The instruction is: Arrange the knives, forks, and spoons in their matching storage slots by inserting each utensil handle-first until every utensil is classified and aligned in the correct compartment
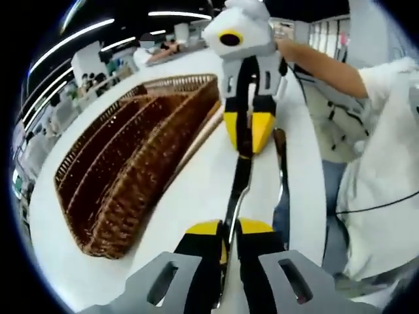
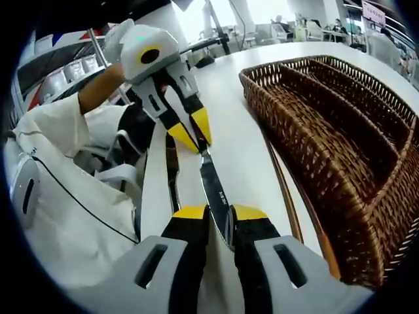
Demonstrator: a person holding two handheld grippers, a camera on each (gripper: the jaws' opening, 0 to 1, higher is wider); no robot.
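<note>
A table knife (image 1: 237, 186) stretches between my two grippers over the white table. My left gripper (image 1: 222, 230) is shut on its near end, with the jaws rising from the bottom of the left gripper view. The right gripper (image 1: 245, 134) comes in from above and clamps the far end. In the right gripper view the silver blade (image 2: 213, 186) runs from my right gripper (image 2: 219, 214), shut on it, up to the left gripper (image 2: 191, 136). The brown wicker tray (image 1: 131, 170) (image 2: 340, 137) with long slots lies beside the knife. Its slots look empty.
Another dark utensil (image 2: 172, 171) (image 1: 281, 167) lies near the table edge beside the knife. A thin brown stick (image 2: 283, 193) (image 1: 200, 140) rests along the tray's side. A person in white (image 2: 59, 196) (image 1: 386, 170) stands close at the table edge (image 1: 308, 196).
</note>
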